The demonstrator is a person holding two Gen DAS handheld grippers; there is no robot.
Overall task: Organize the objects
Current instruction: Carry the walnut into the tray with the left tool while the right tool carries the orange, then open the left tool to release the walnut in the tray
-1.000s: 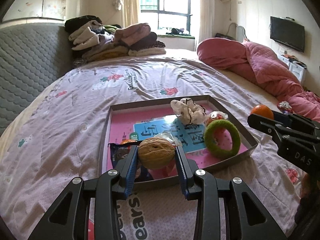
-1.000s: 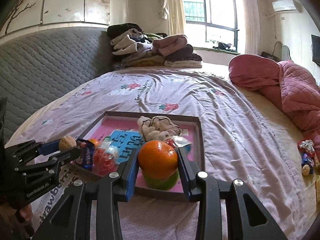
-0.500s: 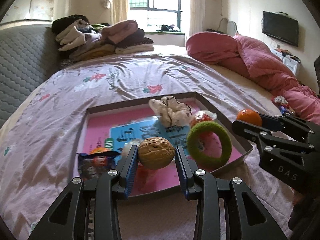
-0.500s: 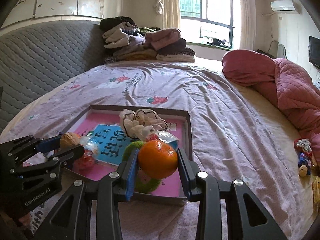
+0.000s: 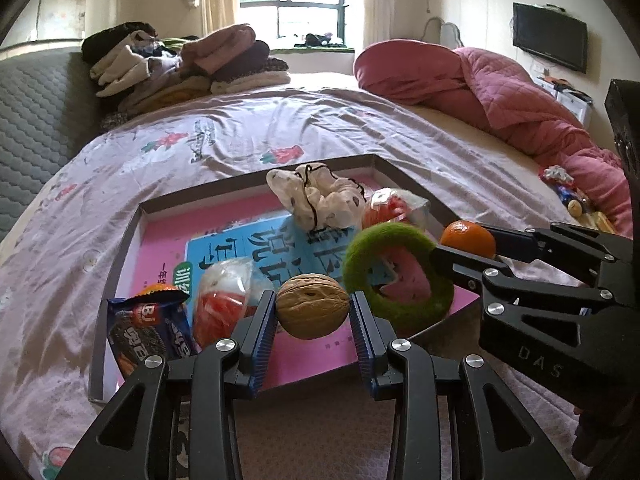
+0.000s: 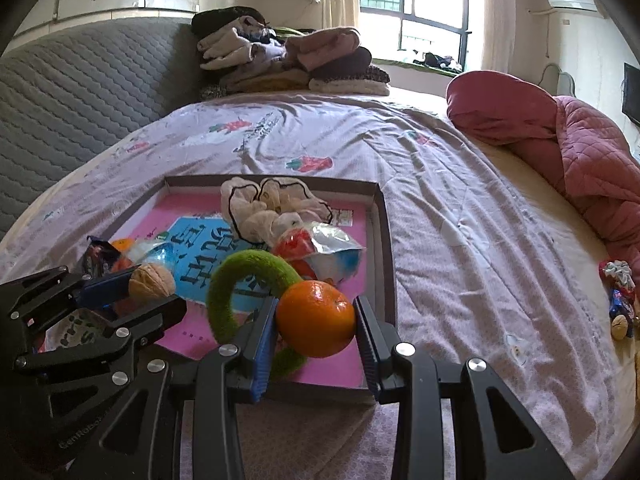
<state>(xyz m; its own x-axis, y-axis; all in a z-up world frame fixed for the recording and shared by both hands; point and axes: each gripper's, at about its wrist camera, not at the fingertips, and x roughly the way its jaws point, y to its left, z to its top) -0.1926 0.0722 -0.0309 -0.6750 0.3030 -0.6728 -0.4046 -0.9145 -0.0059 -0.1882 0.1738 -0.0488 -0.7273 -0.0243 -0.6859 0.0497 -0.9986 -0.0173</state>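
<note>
My left gripper (image 5: 313,312) is shut on a brown walnut (image 5: 312,310), held over the near edge of a shallow box (image 5: 120,248) with a pink floor. My right gripper (image 6: 316,324) is shut on an orange (image 6: 315,323), held over the box's near right part (image 6: 386,240). In the box lie a green fuzzy ring (image 5: 396,268), a white scrunchie (image 5: 320,196), a blue snack packet (image 5: 148,328) and clear candy wrappers (image 5: 224,300). The right gripper with the orange (image 5: 468,238) shows in the left wrist view; the walnut (image 6: 151,282) shows in the right wrist view.
The box lies on a lilac bed sheet (image 5: 240,128). Folded clothes (image 5: 188,64) are piled at the head of the bed. A pink quilt (image 5: 500,92) lies on the right. Small snacks (image 6: 620,300) lie on the sheet to the right.
Both grippers have moved forward and lower over the box, each still holding its item. The box contents look closer now.
</note>
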